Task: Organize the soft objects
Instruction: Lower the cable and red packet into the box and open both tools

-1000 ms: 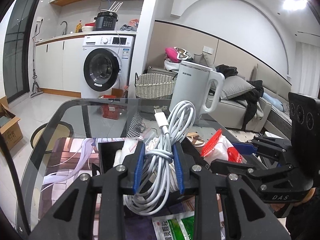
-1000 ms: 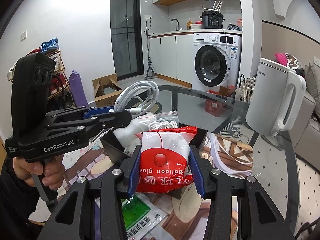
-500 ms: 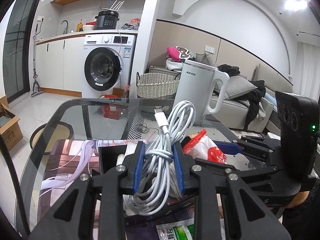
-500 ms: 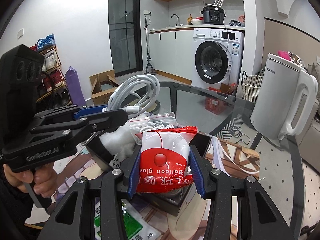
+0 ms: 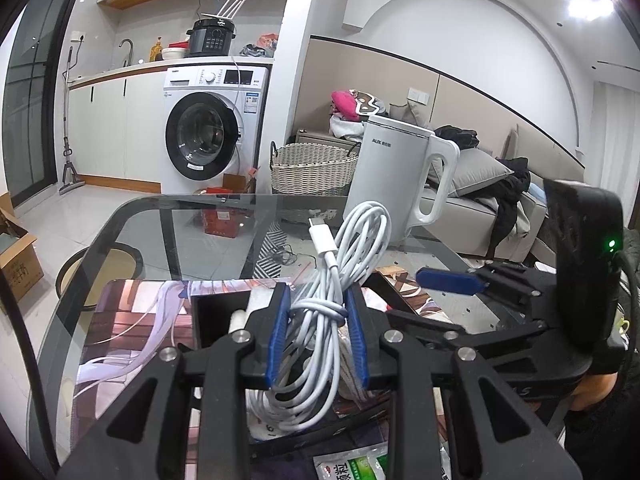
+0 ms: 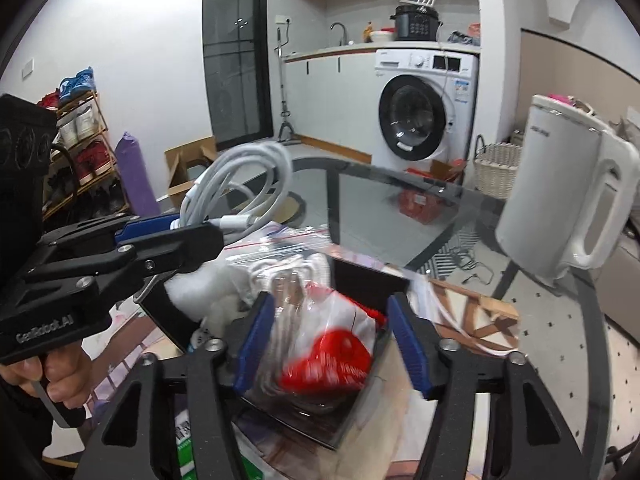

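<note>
My left gripper [image 5: 318, 340] is shut on a coiled white charging cable [image 5: 340, 272] and holds it above a black open box [image 5: 216, 312]; the gripper [image 6: 176, 236] and the cable [image 6: 240, 184] also show in the right wrist view. My right gripper [image 6: 330, 344] is open over the same black box [image 6: 360, 280]. A red and white balloon glue packet [image 6: 332, 356] lies blurred between its spread fingers, inside the box, beside a clear bag of white items [image 6: 280, 272]. In the left wrist view the right gripper [image 5: 448, 284] sits to the right.
A white electric kettle [image 5: 396, 184] stands on the glass table [image 5: 180, 224] behind the box. A printed mat [image 5: 128, 320] lies under the box. A green and white packet [image 5: 352, 464] lies at the near edge. A wicker basket [image 5: 316, 168] and washing machine [image 5: 208, 140] stand beyond.
The right gripper moved forward over the box and opened; the glue packet dropped from its fingers into the box. The left gripper still holds the cable, nearly in the same place.
</note>
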The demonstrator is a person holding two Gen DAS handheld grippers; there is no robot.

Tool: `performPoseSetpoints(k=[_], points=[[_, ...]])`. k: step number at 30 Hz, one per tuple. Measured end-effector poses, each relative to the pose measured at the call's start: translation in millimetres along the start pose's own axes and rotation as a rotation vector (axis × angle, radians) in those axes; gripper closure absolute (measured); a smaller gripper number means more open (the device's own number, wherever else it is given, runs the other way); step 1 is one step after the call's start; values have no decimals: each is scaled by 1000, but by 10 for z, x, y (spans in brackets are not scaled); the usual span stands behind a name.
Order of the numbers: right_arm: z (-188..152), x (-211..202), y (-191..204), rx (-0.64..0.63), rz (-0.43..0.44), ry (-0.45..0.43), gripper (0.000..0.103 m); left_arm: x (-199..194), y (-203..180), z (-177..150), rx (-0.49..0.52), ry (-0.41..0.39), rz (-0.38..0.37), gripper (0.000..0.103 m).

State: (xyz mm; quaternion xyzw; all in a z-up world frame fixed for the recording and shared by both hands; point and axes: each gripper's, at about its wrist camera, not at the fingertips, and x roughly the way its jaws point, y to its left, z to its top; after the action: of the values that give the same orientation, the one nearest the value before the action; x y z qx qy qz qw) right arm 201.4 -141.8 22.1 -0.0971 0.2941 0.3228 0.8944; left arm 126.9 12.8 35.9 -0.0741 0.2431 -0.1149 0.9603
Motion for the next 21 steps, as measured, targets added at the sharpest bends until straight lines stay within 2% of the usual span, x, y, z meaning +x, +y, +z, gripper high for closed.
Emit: performPoseSetpoints(k=[5,9,10,11,13,15,17,18,19,20,21], points=[[-53,-126,-95,6,-21,-9,31,109,-65,-24,11,16,-17,77],[-110,-206,-137,16,-25,-11,31,203,-113,-46,40,46,-8,75],[-117,-216,-147,18,-27,-11,31,214,-128,-53,51,49,3,71],[-128,-230,-155,22,-27,-10,31,215,-142,-59,62,53,16,60],[-142,-255,-170,29,-33,-10,31,175,-151,-62,66,47,20,48],[-166,-295,-180,37,-33,-14,31,132,-159,-63,68,47,22,48],[-200,-351,-193,47,-35,-16,28,92,-152,-68,72,55,37,42],[-210,-366,-199,51,-35,-17,24,55,-144,-75,73,51,48,34],[-239,-405,-196,56,-36,-22,22,34,-143,-80,73,47,56,17],[-260,-437,-204,65,-40,-28,21,-15,-136,-90,71,34,75,4],[-279,-459,-218,73,-41,-28,19,-52,-129,-100,70,24,86,2]])
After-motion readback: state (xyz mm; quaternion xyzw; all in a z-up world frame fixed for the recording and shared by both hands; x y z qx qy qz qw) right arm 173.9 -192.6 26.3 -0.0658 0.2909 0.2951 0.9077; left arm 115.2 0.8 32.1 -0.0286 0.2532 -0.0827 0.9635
